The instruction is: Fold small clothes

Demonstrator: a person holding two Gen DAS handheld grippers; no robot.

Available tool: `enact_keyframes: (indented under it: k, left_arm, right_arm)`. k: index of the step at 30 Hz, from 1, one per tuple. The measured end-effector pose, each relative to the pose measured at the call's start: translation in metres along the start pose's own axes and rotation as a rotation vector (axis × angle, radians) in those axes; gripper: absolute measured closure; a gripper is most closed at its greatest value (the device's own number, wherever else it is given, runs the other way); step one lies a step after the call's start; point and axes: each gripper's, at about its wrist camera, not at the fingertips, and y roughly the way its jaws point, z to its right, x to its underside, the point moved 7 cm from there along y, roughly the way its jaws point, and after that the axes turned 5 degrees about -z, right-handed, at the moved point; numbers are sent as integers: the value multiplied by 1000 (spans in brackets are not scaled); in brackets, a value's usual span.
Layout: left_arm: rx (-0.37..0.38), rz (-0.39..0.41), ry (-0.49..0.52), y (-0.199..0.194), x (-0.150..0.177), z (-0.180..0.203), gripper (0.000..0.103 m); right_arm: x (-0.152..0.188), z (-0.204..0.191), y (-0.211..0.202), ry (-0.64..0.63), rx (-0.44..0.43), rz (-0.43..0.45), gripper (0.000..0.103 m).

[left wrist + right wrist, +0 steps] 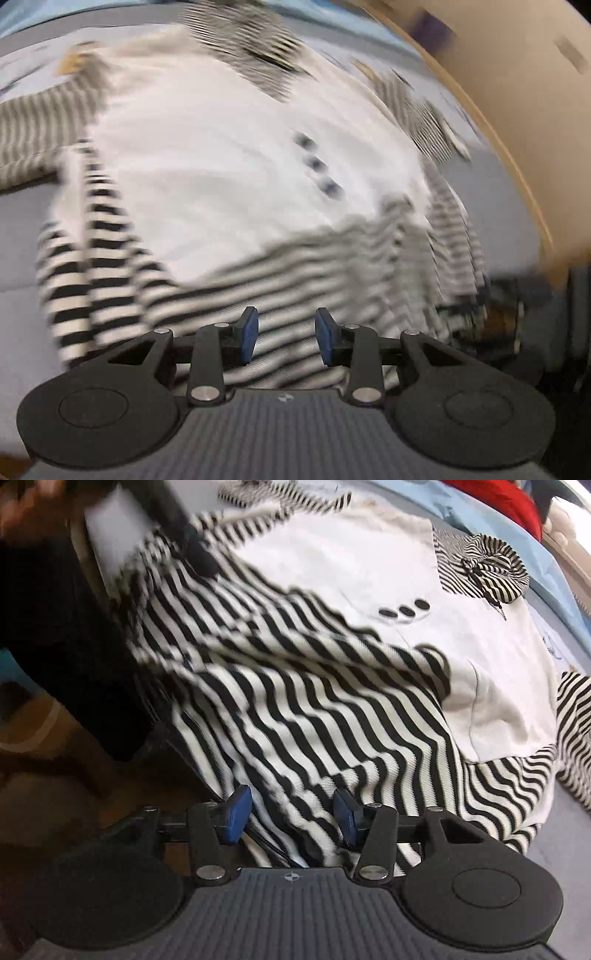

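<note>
A small garment lies spread on a grey-blue surface (561, 849). It has a white front panel (332, 565) with three black buttons (406, 611) and black-and-white striped sleeves. A striped fold (295, 709) lies across its near side. My right gripper (291, 818) stands open over the striped hem, and its pads do not press the cloth. The left wrist view is blurred. It shows the same white panel (229, 155), its buttons (317, 164) and the striped cloth (288, 280). My left gripper (287, 334) is open above the stripes with nothing between its pads.
A person's hand (22, 509) and a dark blurred tool (195, 546) reach over the garment's far left corner. Dark clothing (55, 627) and wooden floor (74, 775) lie beyond the surface's left edge. A red cloth (495, 502) sits at the back. A beige board (517, 92) borders the right.
</note>
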Motion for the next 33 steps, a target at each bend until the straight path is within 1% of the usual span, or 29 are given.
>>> enact_keyframes:
  k: [1, 2, 3, 4, 5, 8, 10, 11, 13, 14, 16, 17, 18, 19, 20, 21, 22, 23, 24, 25, 26, 27, 28, 29, 30, 32, 33]
  left_arm:
    - [-3, 8, -32, -3, -2, -7, 66]
    - [-1, 7, -53, -5, -3, -11, 65]
    - [1, -4, -63, -3, -2, -13, 65]
    - [-3, -19, -60, -1, -1, -13, 65]
    - [-15, -38, -47, 2, 1, -13, 65]
    - [-47, -84, -13, 13, 11, -12, 65]
    - [-79, -125, -23, 20, 17, -17, 63]
    - [-105, -153, -39, 25, 19, -22, 63]
    - [-191, -227, -74, 37, 29, -35, 64]
    - [-207, -236, -77, 39, 32, -39, 64]
    - [-208, -237, -61, 37, 31, -38, 63]
    - [-208, -232, -68, 37, 31, -39, 63]
    - [-204, -211, -81, 33, 30, -39, 63]
    - [-197, -181, -87, 28, 27, -38, 63]
    - [-187, -147, -93, 22, 23, -38, 63]
    - [-176, -121, -108, 17, 20, -39, 62]
    - [-179, -124, -128, 16, 20, -44, 61]
    - [-205, -155, -148, 20, 25, -51, 61]
    - [-247, -201, -162, 26, 31, -58, 62]
    - [-259, -216, -157, 30, 34, -58, 62]
    - [-252, -205, -140, 29, 32, -55, 60]
    - [-226, -168, -136, 24, 27, -51, 60]
    - [-204, -125, -146, 17, 22, -48, 60]
    - [-185, -73, -159, 8, 16, -46, 58]
    - [-172, -15, -173, -2, 10, -45, 55]
    - [-184, 63, -192, -14, -4, -45, 39]
    - [-199, 97, -199, -19, -10, -45, 37]
  right_arm:
    - [2, 2, 2, -9, 20, -18, 62]
    - [4, 3, 3, -11, 26, -25, 77]
    - [5, 5, 1, 1, 6, -19, 86]
    - [6, 6, -2, 14, -14, -10, 90]
    - [9, 7, -6, 32, -38, -3, 92]
    - [20, 9, -19, 77, -107, 1, 94]
    - [30, 11, -24, 98, -129, -10, 94]
    - [36, 12, -25, 110, -125, -21, 94]
    - [46, 16, -25, 132, -101, -42, 94]
    - [48, 17, -28, 150, -106, -38, 93]
    - [46, 21, -39, 203, -141, 2, 92]
    - [42, 24, -46, 232, -150, 37, 88]
    - [38, 28, -54, 265, -158, 79, 79]
    - [32, 34, -61, 305, -165, 123, 74]
    - [28, 39, -66, 342, -168, 158, 64]
    - [23, 45, -69, 373, -166, 184, 61]
    - [19, 52, -68, 394, -158, 193, 61]
    - [16, 60, -65, 415, -143, 189, 61]
    - [15, 65, -58, 434, -119, 163, 61]
    - [18, 68, -47, 440, -90, 117, 61]
    - [23, 68, -35, 433, -58, 46, 61]
    - [30, 67, -18, 411, -14, -60, 62]
    - [39, 67, -8, 390, 30, -130, 62]
    - [40, 68, -5, 382, 57, -150, 62]
    - [36, 69, -7, 389, 60, -133, 62]
    - [19, 75, -22, 426, 53, -28, 63]
    - [11, 80, -30, 452, 68, 26, 62]
